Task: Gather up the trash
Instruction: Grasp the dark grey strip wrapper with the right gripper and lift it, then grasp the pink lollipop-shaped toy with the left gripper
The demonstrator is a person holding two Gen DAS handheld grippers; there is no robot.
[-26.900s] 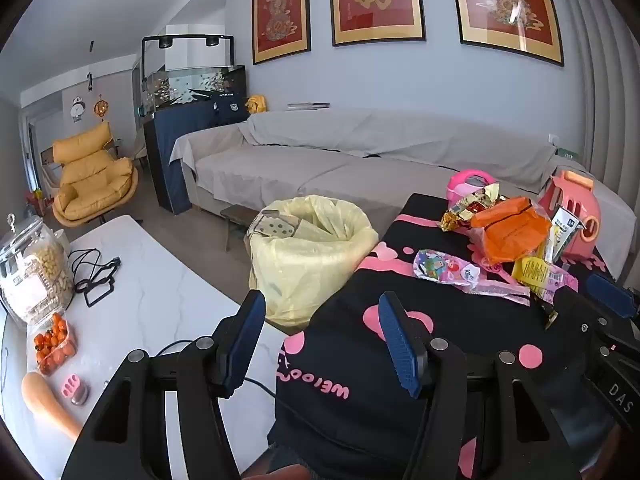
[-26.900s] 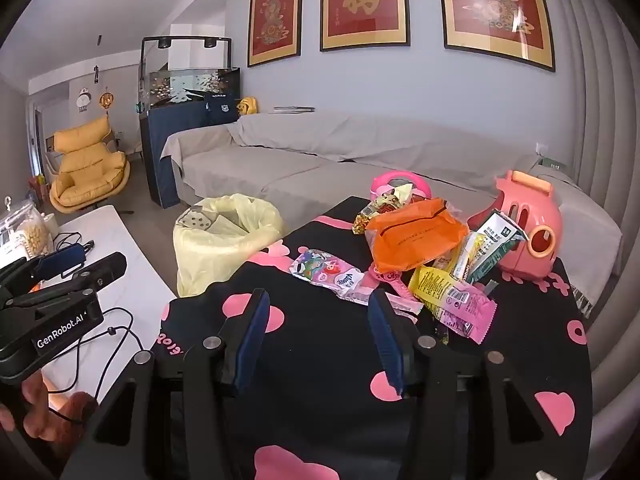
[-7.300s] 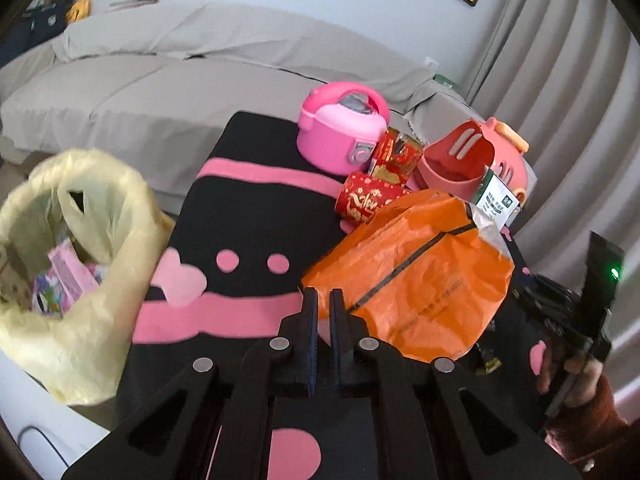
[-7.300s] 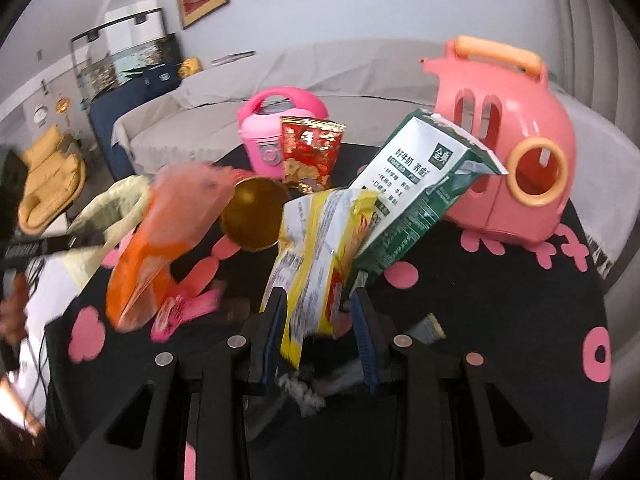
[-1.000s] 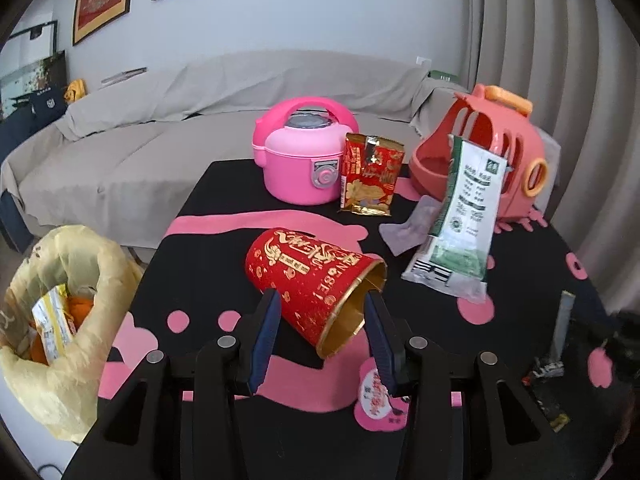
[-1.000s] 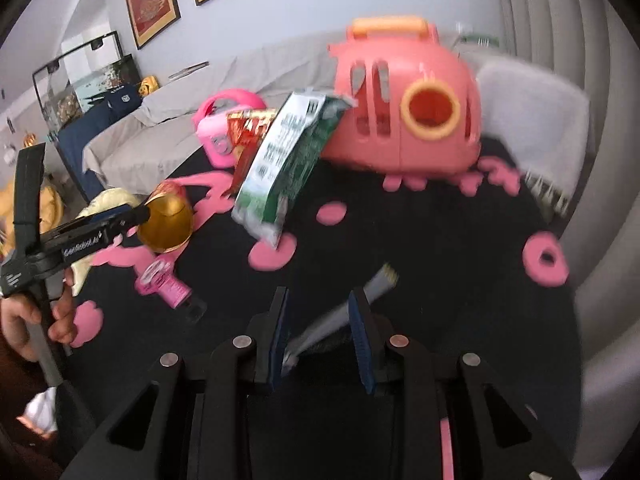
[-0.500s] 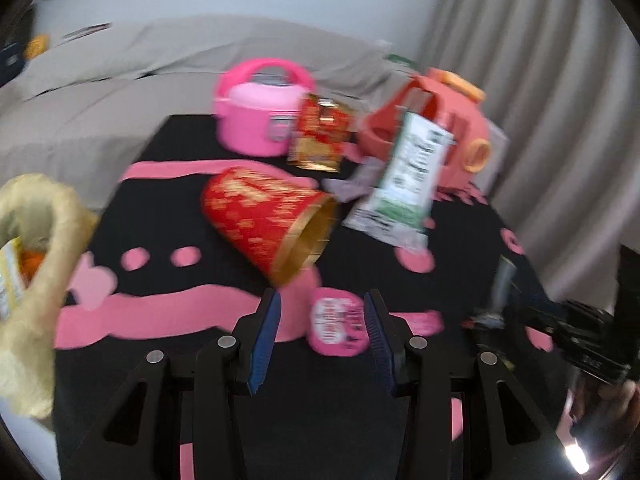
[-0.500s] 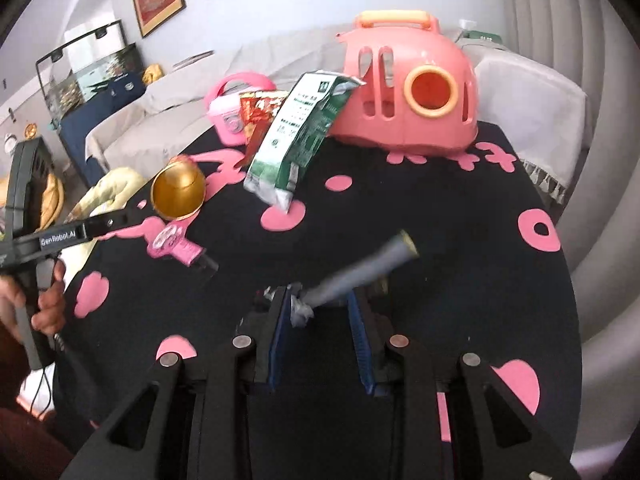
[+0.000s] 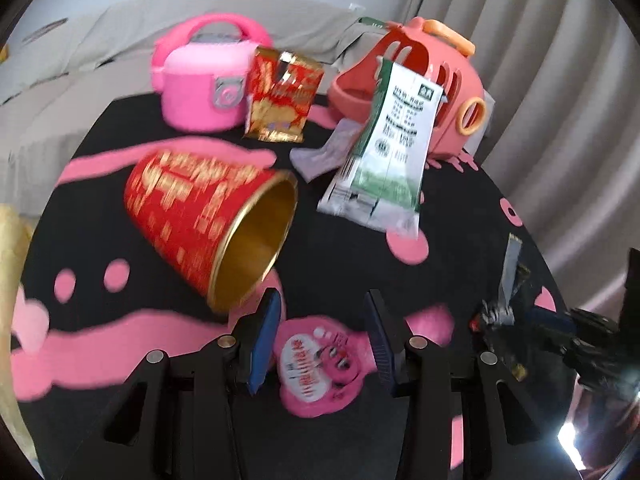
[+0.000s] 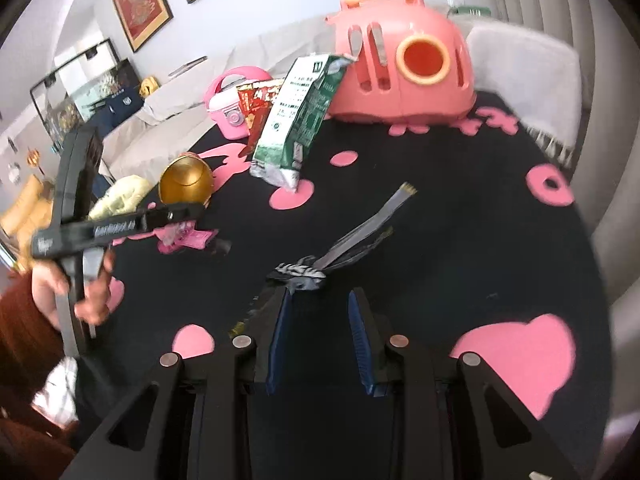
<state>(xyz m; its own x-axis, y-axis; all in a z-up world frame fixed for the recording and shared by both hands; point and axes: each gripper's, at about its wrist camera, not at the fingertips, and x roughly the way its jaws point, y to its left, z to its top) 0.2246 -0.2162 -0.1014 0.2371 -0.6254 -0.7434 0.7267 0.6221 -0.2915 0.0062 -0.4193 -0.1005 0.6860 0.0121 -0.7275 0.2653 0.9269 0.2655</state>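
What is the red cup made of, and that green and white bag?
The red cup looks like paper or thin card: printed gold letters outside, a shiny gold lining inside, with a thin rolled rim. It could be thin plastic; the blur leaves that open. The green and white bag looks like glossy plastic film, since it creases and shows a flat sealed bottom edge.

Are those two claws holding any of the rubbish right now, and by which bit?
Neither. The left gripper straddles the pink wrapper, jaws open; the grey wrapper lies beyond the right gripper's open tips.

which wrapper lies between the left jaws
The small pink wrapper, flat on the cloth; the green-and-white bag and red snack packet sit farther back.
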